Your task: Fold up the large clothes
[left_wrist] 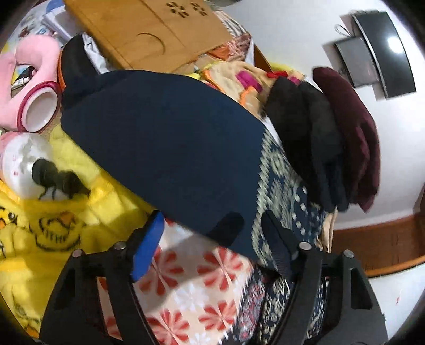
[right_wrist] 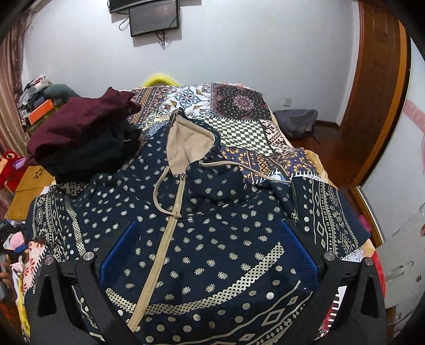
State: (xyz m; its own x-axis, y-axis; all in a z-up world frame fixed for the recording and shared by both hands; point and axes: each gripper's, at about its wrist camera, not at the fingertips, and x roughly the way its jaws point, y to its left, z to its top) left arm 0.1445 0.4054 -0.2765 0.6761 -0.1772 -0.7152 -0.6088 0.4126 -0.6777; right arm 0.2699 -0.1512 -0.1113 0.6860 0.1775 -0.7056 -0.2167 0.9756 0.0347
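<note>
A navy zip hoodie [right_wrist: 212, 238] with beige dot print and beige hood lining is spread on a patchwork-covered bed [right_wrist: 239, 116]. Folded dark garments [right_wrist: 85, 138] are stacked beside it. Both the left claw [left_wrist: 209, 244] and the right claw [right_wrist: 209, 254] are seen wide, gripping nothing.

White wall [right_wrist: 239, 53] straight ahead w/ two dark screens [right_wrist: 152, 18] at 12 o'clock, cables dangling below. Wooden door frame [right_wrist: 382, 93] at 2 o'clock, brown wood floor [right_wrist: 326, 138] under it. Curtain [right_wrist: 10, 106] at 9 o'clock. Patchwork bedspread [right_wrist: 233, 106] covers bed mid-room.
</note>
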